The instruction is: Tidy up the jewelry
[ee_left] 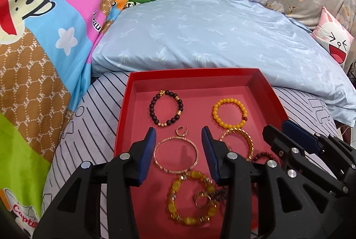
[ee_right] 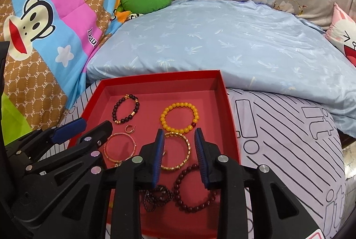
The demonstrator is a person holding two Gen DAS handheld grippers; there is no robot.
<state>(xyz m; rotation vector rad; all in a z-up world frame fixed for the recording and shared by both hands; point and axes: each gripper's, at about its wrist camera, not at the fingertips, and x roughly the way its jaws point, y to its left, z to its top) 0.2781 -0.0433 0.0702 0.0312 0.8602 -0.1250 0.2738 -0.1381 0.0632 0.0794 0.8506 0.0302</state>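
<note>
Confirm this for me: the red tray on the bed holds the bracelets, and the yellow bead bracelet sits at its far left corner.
Wrong side. The yellow bead bracelet lies toward the far right of the red tray; the dark bead bracelet is the one at far left. The left wrist view shows it; the tray does hold the bracelets.

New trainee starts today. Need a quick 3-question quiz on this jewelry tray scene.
1. True or false: the yellow bead bracelet lies outside the red tray.
2. Which bracelet lies nearest the tray's far left corner? A) dark bead bracelet B) gold chain bracelet C) thin gold bangle
3. Fill in: neither the left gripper nor the right gripper is ____ anything.

Key: 1 false; 2 A; 3 holding.
</note>
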